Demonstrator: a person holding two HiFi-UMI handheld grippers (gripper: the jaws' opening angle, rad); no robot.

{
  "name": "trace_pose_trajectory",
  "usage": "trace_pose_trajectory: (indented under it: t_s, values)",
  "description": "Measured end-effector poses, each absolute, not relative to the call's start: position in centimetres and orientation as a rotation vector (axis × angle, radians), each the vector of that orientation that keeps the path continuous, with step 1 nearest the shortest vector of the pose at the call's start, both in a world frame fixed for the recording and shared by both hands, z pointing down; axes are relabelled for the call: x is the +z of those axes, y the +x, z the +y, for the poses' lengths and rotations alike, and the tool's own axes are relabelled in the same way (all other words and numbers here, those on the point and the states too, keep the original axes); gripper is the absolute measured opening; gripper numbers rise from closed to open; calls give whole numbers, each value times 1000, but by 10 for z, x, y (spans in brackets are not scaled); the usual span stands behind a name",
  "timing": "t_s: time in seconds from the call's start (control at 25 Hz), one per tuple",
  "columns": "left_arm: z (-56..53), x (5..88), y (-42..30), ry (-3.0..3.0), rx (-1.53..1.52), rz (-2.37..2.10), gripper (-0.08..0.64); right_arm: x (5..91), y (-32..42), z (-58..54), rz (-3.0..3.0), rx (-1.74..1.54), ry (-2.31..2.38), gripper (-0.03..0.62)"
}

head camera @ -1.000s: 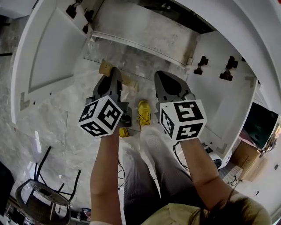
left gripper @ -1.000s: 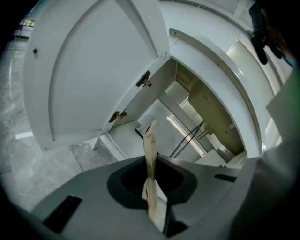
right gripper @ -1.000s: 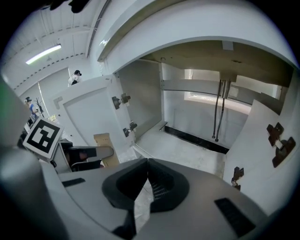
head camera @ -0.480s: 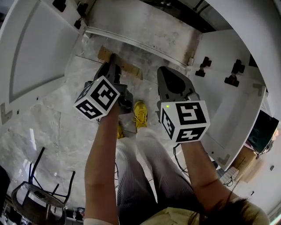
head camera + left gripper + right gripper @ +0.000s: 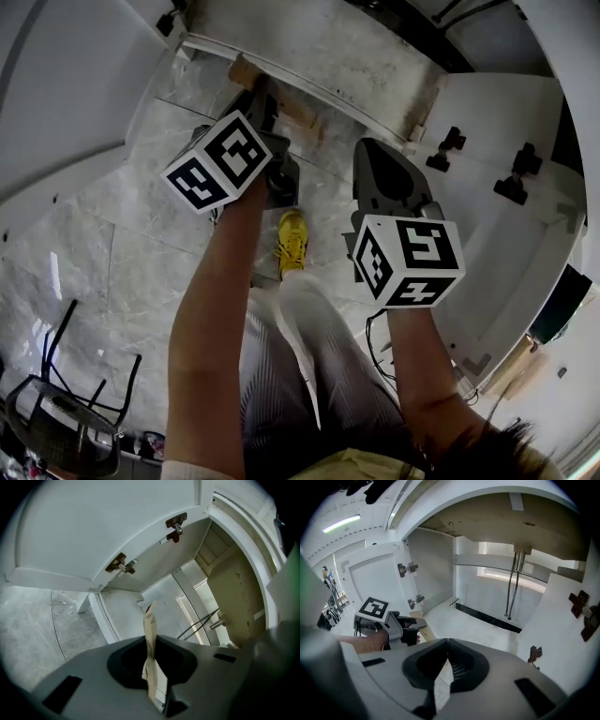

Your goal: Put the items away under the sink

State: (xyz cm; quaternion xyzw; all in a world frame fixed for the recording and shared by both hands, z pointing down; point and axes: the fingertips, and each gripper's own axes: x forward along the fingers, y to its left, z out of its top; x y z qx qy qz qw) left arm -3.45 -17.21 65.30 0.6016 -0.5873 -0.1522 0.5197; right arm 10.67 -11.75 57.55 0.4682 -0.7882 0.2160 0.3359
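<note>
The cabinet under the sink stands open, with its bare floor ahead of me. My left gripper is shut on a thin tan board, which reaches over the cabinet's front edge. The left gripper view shows that board edge-on between the jaws of the left gripper. My right gripper hangs to the right, a little back from the opening. The right gripper has its jaws together with nothing in them. In that view the left gripper and the board sit at the cabinet's left front corner.
Both cabinet doors are swung wide: the left door and the right door, each with hinges. Two supply pipes drop at the cabinet's back. A yellow shoe stands on the marble floor. A black chair is at lower left.
My left gripper has carried the board forward and lower, from the floor in front to the cabinet's front edge. The right gripper has sunk a little and stays shut.
</note>
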Motion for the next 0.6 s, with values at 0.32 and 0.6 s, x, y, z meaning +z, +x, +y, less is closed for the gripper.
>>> trace_pose_trajectory:
  t_s: [0.32, 0.6]
  values:
    - [-194, 685, -34, 1344, -389, -1410, 63, 592, 106, -122, -2060, 588, 1212, 26]
    - [-213, 707, -45, 1252, -487, -1382, 63, 601, 100, -134, -2074, 595, 1205, 26]
